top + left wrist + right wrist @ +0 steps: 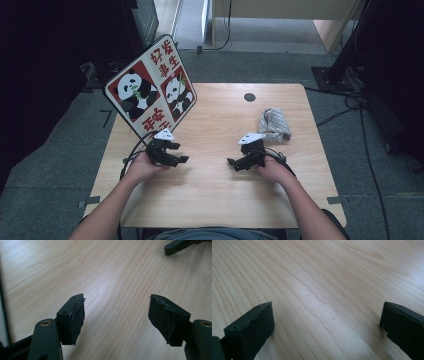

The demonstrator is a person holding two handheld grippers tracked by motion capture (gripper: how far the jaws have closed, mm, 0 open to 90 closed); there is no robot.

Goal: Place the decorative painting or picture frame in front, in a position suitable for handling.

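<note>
On the wooden table [215,200], my left gripper [181,152] is held in a hand at the left, jaws pointing right. In the left gripper view the left gripper [116,297] stands open over bare wood with nothing between its fingers. My right gripper [235,160] is held at the right, jaws pointing left toward the other one. The right gripper [327,305] also stands wide open just above bare wood, holding nothing. A jaw of the right gripper [175,246] shows at the top of the left gripper view.
A panda sign board [150,87] with red characters leans at the table's back left corner, close behind my left gripper. A crumpled grey cloth [273,124] lies at the right, behind my right gripper. A dark round cable hole [249,97] sits near the far edge.
</note>
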